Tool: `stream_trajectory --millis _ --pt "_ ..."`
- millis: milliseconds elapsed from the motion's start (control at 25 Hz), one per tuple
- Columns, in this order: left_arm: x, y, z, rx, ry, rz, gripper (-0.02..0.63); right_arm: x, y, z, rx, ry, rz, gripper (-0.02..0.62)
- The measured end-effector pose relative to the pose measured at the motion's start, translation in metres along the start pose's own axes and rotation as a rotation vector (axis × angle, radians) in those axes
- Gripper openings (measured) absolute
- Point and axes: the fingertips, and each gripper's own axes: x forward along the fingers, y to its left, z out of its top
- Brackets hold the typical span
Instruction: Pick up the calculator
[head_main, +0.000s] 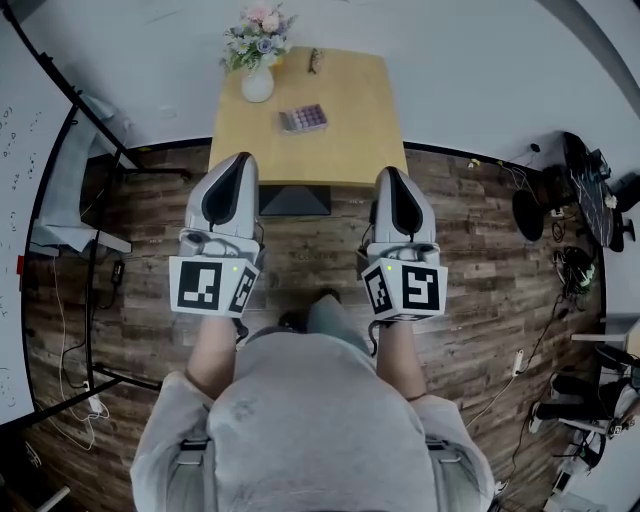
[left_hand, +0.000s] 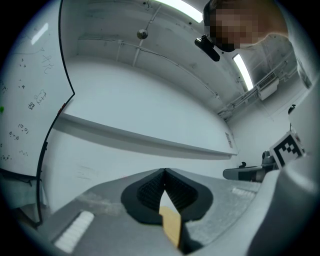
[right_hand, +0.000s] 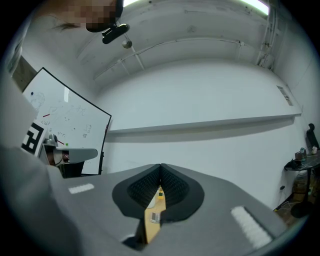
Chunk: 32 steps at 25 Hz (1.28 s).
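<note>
The calculator (head_main: 303, 119), a small grey pad with purple keys, lies near the middle of a light wooden table (head_main: 350, 150) ahead of me in the head view. My left gripper (head_main: 232, 180) and right gripper (head_main: 393, 188) are held side by side short of the table's near edge, both shut and empty. Through the slit of the right gripper's (right_hand: 160, 186) closed jaws I see a strip of the table (right_hand: 151, 227) with the calculator (right_hand: 154, 217) on it. The left gripper (left_hand: 164, 187) view shows only a sliver of table (left_hand: 171, 225) between its closed jaws.
A white vase of flowers (head_main: 257, 50) stands at the table's far left corner, a small dark object (head_main: 314, 60) beside it. A whiteboard on a stand (head_main: 40, 200) is at left, and a chair with clutter and cables (head_main: 580, 210) at right. The floor is dark wood.
</note>
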Motion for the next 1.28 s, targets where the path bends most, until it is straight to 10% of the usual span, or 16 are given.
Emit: stream_trajectory --millis 1280 --pt "0.168 0.061 -0.027 0.035 -0.020 0.158 0.005 0.198 -0.077 -0.009 0.003 -0.025 0.157 0.003"
